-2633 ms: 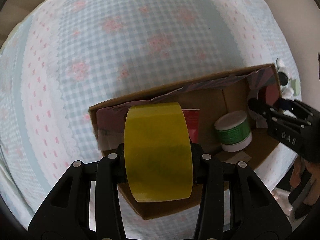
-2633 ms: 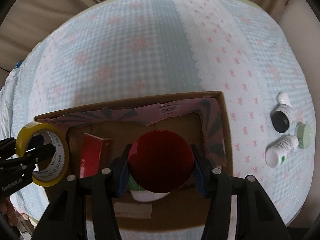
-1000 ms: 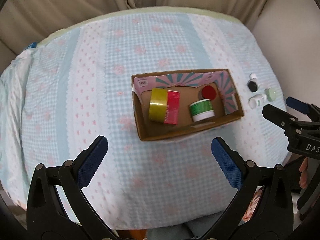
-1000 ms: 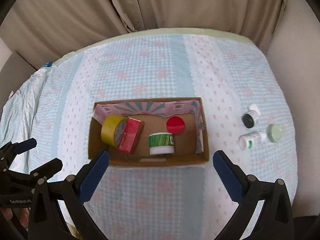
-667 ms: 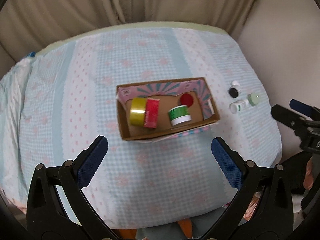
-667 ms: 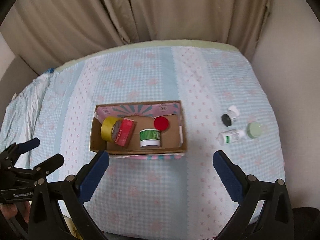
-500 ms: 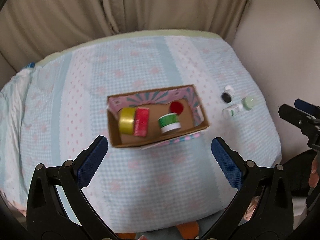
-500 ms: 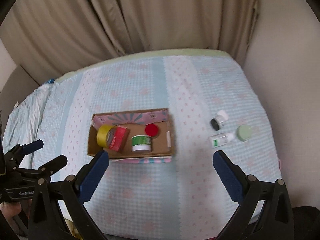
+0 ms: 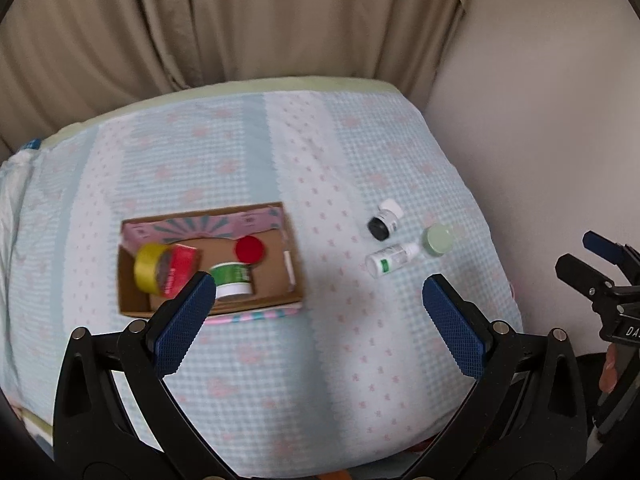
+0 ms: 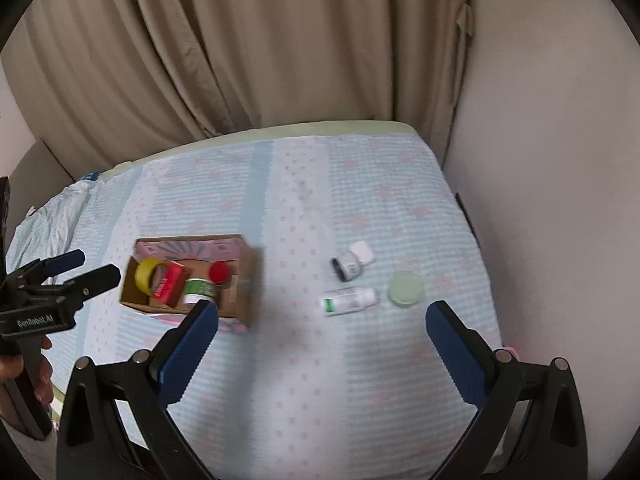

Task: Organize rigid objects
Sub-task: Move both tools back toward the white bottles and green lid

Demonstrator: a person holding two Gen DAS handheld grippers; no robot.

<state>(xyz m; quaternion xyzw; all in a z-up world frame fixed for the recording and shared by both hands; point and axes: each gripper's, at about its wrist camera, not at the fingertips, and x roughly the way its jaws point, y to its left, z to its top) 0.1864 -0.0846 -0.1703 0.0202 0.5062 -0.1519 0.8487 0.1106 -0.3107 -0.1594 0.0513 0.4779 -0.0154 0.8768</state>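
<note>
Both grippers, left gripper (image 9: 320,308) and right gripper (image 10: 322,338), hover with jaws spread, holding nothing; the cardboard box (image 9: 294,268) on the bed (image 9: 280,360) holds yellow tape (image 9: 148,268) and red lid (image 9: 249,249); only the right view shows the box's outer right wall; two bottles (image 10: 348,300) lie right of it.

Beige curtains (image 10: 224,60) in heavy folds across the back. Plain pale wall (image 10: 552,160) on the right side. Bed (image 9: 280,360) covered with light blue checked sheet with pink patterns, pale green mattress edge at the far side. Soft, even daylight.
</note>
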